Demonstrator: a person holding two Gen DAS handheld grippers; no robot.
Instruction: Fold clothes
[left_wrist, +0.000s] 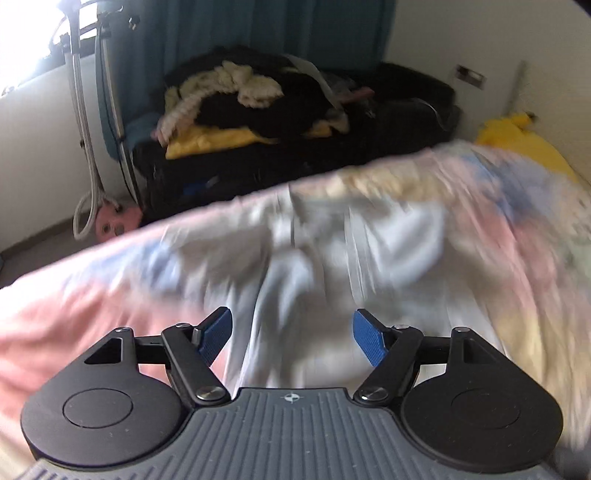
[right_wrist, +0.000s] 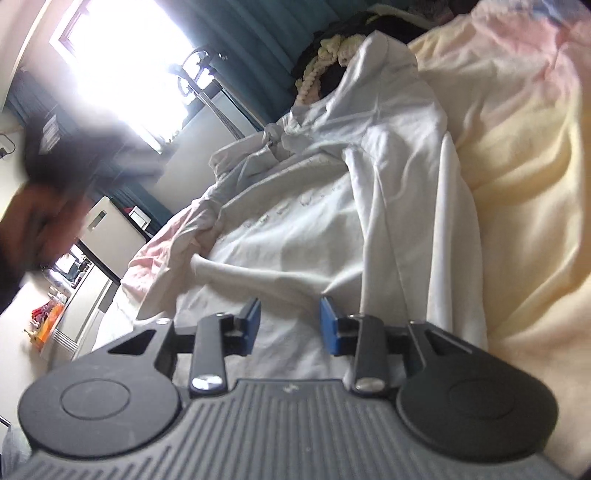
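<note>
A white hooded garment (right_wrist: 317, 206) lies spread on a pastel pink, yellow and blue bedspread (right_wrist: 517, 155), hood end far from me. It shows blurred in the left wrist view (left_wrist: 332, 251). My left gripper (left_wrist: 291, 338) hovers open and empty over the garment. My right gripper (right_wrist: 290, 326) is open and empty just above the garment's near edge. A blurred dark shape with a hand (right_wrist: 40, 206), probably the left gripper, is at the left of the right wrist view.
Beyond the bed stands a dark piece of furniture with a pile of dark, cream and yellow clothes (left_wrist: 258, 107). A garment steamer with hose (left_wrist: 88, 147) stands left of it by the window. A yellow item (left_wrist: 517, 136) lies at the bed's far right.
</note>
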